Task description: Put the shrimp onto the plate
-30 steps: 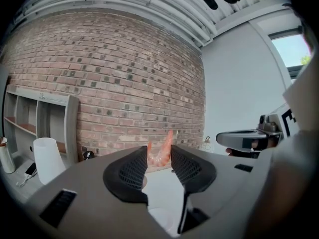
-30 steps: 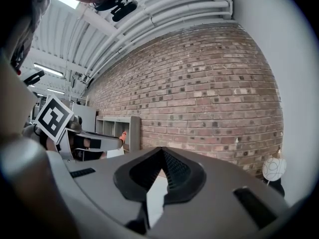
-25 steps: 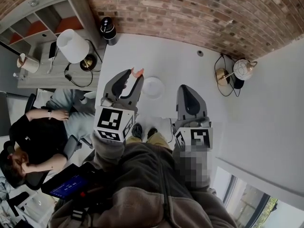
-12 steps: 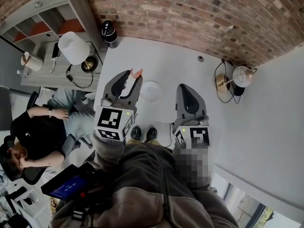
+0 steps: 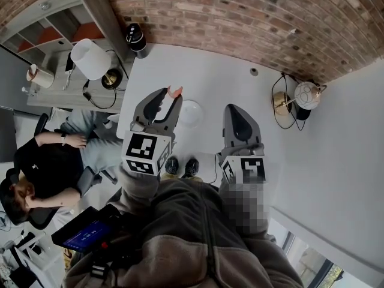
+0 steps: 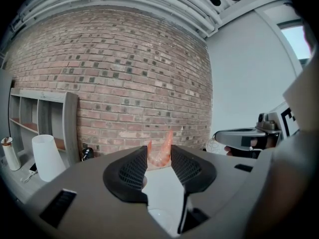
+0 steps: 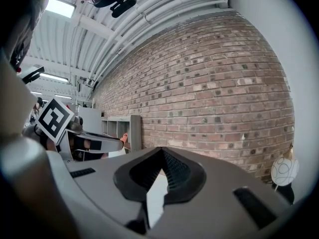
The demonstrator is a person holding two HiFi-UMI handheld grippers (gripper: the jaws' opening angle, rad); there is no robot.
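An orange-pink shrimp (image 6: 160, 154) is pinched between the tips of my left gripper (image 6: 159, 159), its tail pointing up. From the head view the left gripper (image 5: 167, 99) holds the shrimp (image 5: 174, 92) above the white table (image 5: 216, 83), just left of the small clear plate (image 5: 190, 113). A sliver of the plate (image 6: 160, 218) shows low between the left jaws. My right gripper (image 5: 238, 116) hangs right of the plate with its jaws together at the tip and nothing in them. In the right gripper view the tips (image 7: 160, 154) meet, and the left gripper with the shrimp (image 7: 125, 137) shows at left.
A black cylinder (image 5: 135, 37) stands at the table's far left corner. A white lamp (image 5: 91, 58) and grey shelving (image 5: 54, 23) lie to the left, where a seated person (image 5: 48, 173) is. A round lamp (image 5: 307, 92) sits on the floor at right. Brick wall (image 5: 252, 17) behind.
Both grippers stay almost where they were, the shrimp still held in the left one. Only the head view has shifted slightly.
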